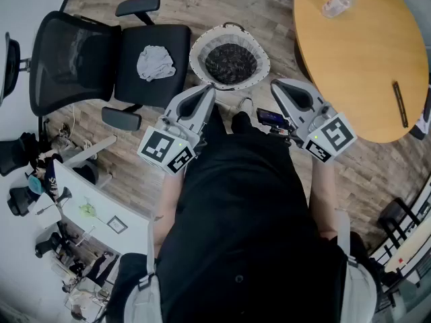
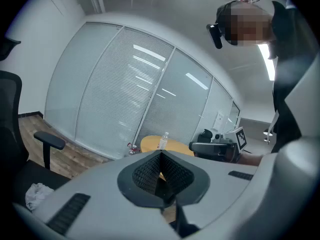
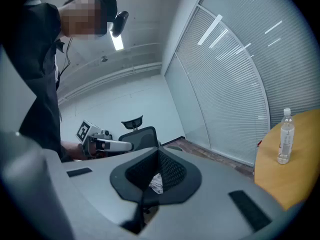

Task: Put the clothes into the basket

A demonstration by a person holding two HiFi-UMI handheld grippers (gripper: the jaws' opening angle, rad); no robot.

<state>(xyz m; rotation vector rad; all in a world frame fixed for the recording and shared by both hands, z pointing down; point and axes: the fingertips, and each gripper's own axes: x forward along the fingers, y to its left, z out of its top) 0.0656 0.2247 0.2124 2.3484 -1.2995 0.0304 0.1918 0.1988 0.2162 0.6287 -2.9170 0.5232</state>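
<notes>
Wood floor [image 1: 202, 5] fills our head view: a grey garment [image 1: 156, 63] lies on the black chair [image 1: 151, 52], beside the basket [image 1: 199, 46], which holds dark cloth. In its own view, our left gripper [image 2: 161, 154] shows jaws together and empty. Our right gripper [image 3: 159, 151] shows the same in its view; the pale cloth behind it is probably that garment.

Black mesh backs the chair [image 1: 74, 59]; cloth [image 1: 156, 62] soft, crumpled; basket [image 1: 197, 51] woven, white-lined; surface [image 1: 357, 66] smooth wood; floor [image 1: 222, 5] grainy planks; bottle [image 1: 339, 3] clear plastic.
</notes>
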